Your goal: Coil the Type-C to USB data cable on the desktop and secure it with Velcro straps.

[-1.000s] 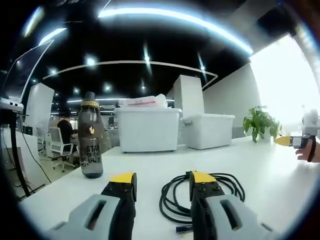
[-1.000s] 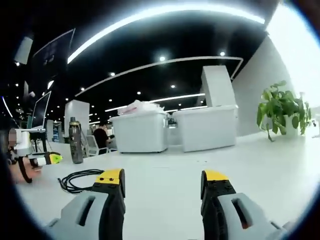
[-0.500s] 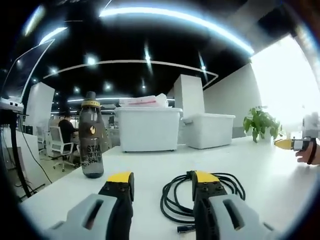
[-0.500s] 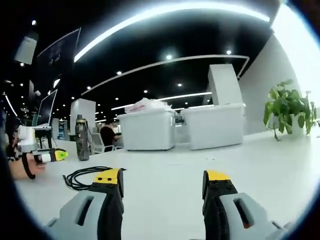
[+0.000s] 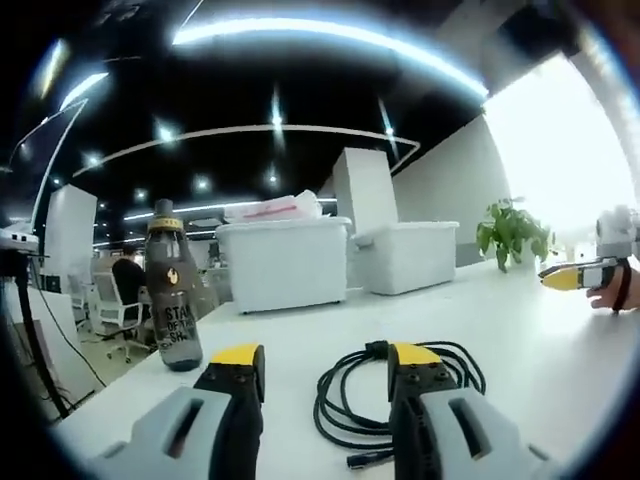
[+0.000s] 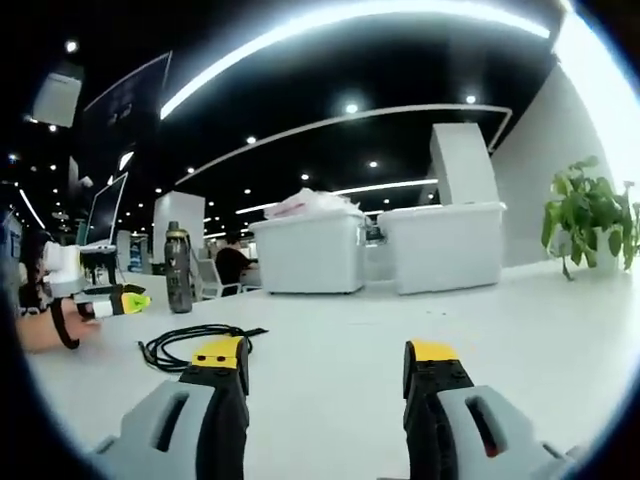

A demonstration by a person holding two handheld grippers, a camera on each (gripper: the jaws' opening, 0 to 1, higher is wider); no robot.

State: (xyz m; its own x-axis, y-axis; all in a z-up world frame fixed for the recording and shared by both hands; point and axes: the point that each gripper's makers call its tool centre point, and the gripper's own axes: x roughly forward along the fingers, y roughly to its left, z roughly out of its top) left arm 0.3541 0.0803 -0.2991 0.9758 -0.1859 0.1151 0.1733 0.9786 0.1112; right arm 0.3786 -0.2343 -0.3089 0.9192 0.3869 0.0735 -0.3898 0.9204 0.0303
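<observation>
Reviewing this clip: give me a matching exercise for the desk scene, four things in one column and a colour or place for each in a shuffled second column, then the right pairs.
Things:
1. data cable
2. water bottle
3. storage bins
4. potted plant

Descriptions:
A. white, lidded, side by side at the back of the desk
B. green leaves, by the bright window side
C. black, loosely looped on the white desk ahead of the left tongs
D. dark, upright, with a yellow band at the neck

Pairs: 1-C, 2-D, 3-A, 4-B
</observation>
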